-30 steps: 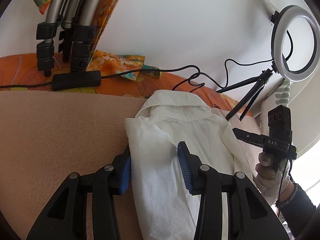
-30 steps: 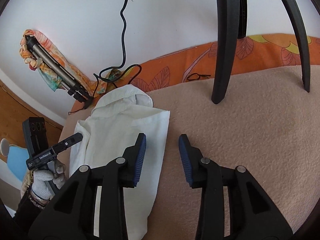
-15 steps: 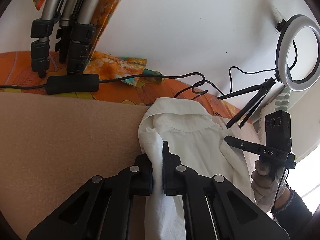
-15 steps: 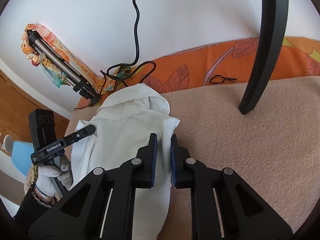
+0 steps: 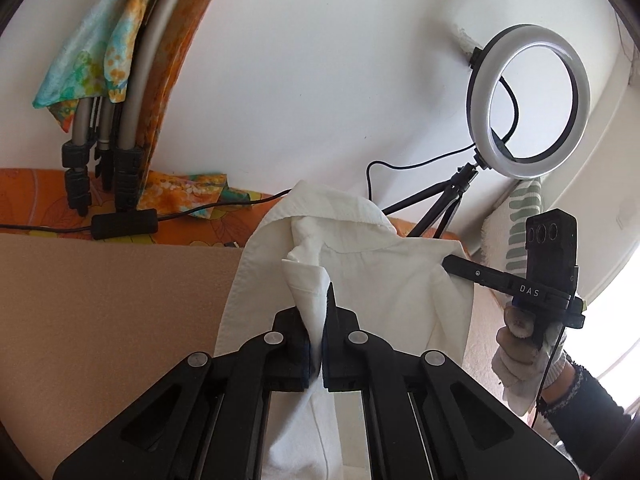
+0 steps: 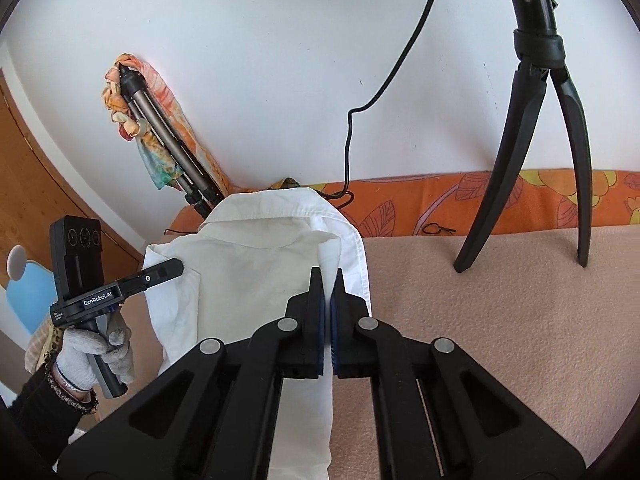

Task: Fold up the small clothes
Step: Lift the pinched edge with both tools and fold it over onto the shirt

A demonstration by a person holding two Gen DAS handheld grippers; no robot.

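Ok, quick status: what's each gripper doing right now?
Left gripper: shut on the white shirt, pinching one edge.
Right gripper: shut on the white shirt, pinching the opposite edge.

Home room, set up for filming: beige blanket (image 6: 500, 320) over orange floral bedding (image 6: 480, 200) lower frame, plain white wall (image 5: 320, 80) behind, wooden door (image 6: 36, 184) left, ring light (image 5: 528, 100) on small tripod (image 6: 536, 140) upper right.

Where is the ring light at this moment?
The ring light is at the upper right of the left wrist view, on a small black tripod against the white wall, behind the white shirt.
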